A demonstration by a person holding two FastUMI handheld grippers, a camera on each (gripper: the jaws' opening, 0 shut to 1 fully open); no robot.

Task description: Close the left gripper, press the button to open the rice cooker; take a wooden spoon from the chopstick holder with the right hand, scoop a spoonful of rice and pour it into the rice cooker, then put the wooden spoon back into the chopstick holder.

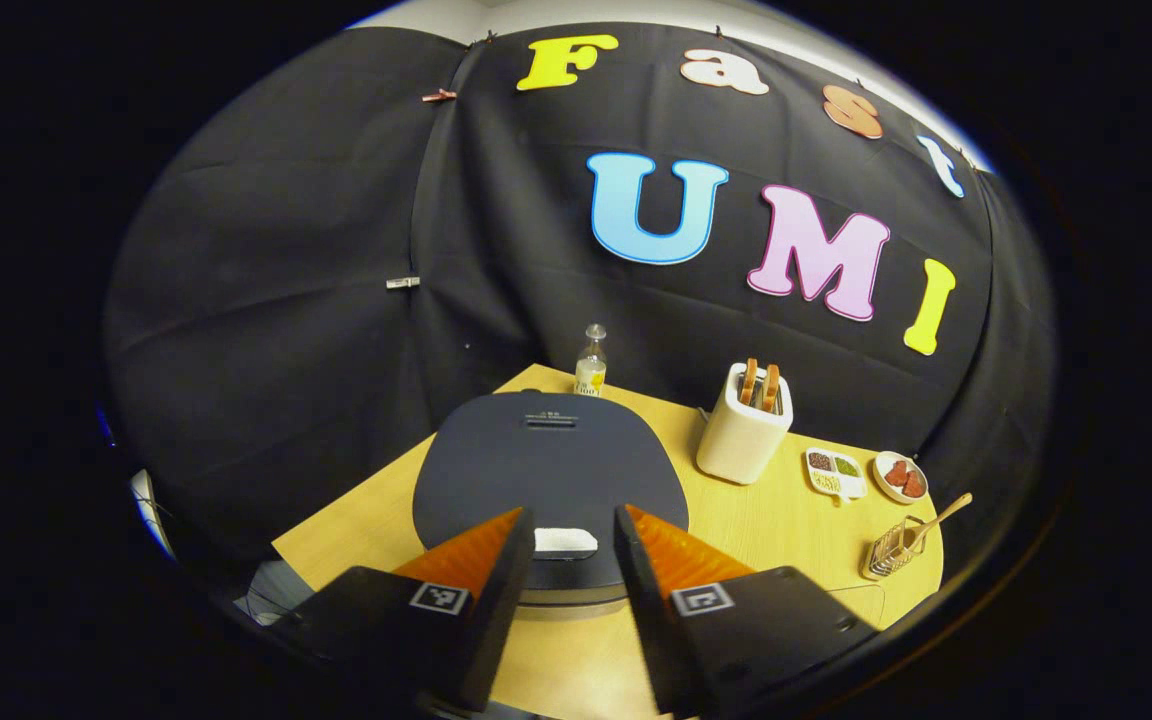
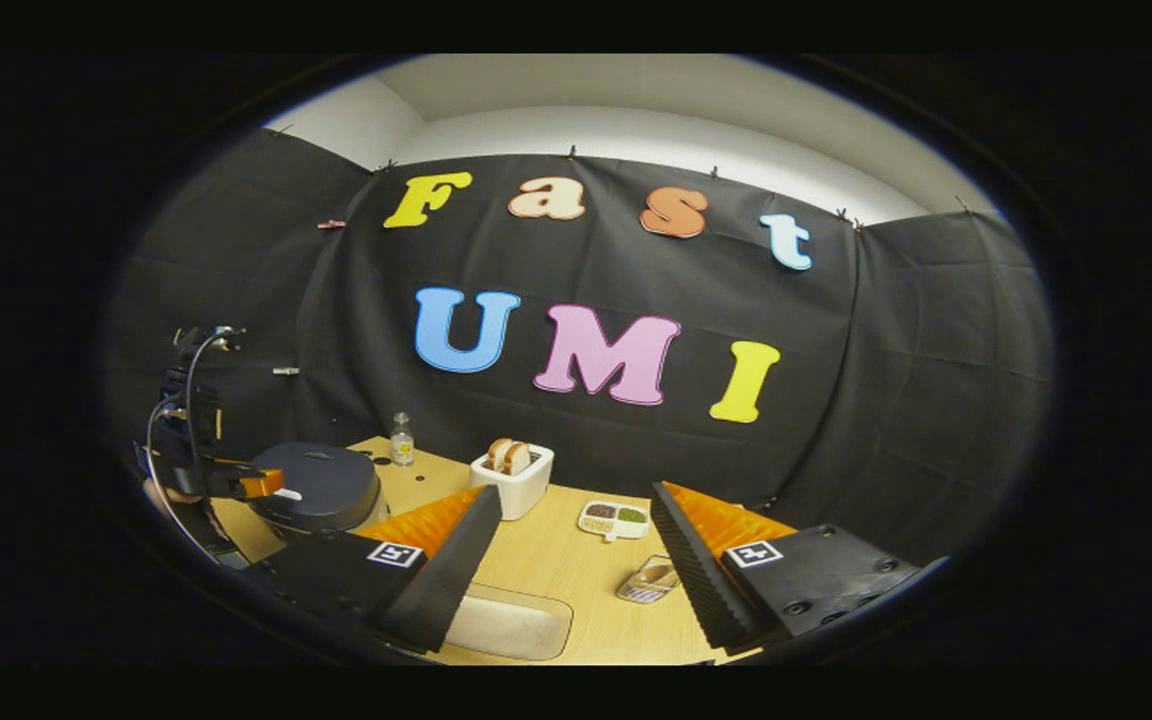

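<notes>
Leftmost, the one rice cooker (image 1: 549,470) sits with its lid shut by the tabletop's (image 1: 766,520) left edge, its pale button (image 1: 565,541) facing the left gripper (image 1: 568,545), whose jaws stand apart on either side of it without touching. Behind it stands one small bottle (image 1: 591,362). Next, one white toaster (image 1: 744,432) holds two bread slices. One divided dish (image 1: 834,472) holds grains, one small plate (image 1: 900,476) reddish pieces. Near the right edge, one chopstick holder (image 1: 891,550) carries one wooden spoon (image 1: 936,522), its handle slanting up to the right. The right gripper (image 2: 574,535) hovers with jaws wide apart.
</notes>
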